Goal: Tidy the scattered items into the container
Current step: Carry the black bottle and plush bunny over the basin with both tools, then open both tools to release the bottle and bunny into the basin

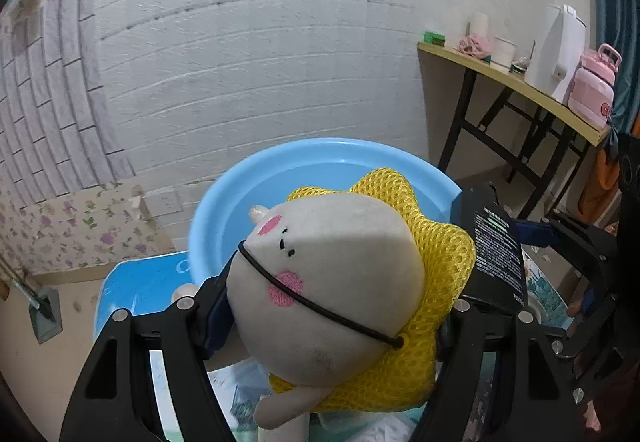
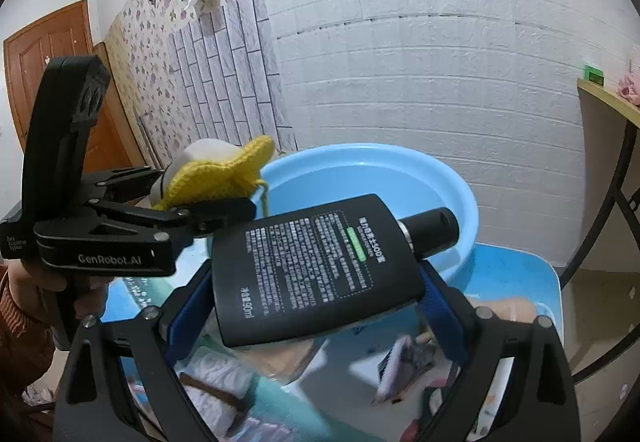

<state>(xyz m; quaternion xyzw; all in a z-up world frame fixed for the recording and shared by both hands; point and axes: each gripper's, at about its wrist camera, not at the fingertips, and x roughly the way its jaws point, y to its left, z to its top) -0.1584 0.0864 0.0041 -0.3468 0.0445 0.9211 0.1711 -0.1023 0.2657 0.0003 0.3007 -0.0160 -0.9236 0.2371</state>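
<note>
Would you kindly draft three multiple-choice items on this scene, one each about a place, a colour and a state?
1. Where is the blue basin relative to the two grippers?
A. ahead of both
B. behind them
C. on the side table

2. What colour is the mesh collar on the plush toy?
A. red
B. yellow
C. green

3. What is the state of the black flat bottle?
A. lying in the basin
B. standing on the table
C. clamped in the right gripper

Answers:
1 A, as the basin fills the view beyond both pairs of fingers.
2 B, as yellow netting frames the toy held in the left gripper.
3 C, as blue pads press on both its sides, clear of the basin.
</note>
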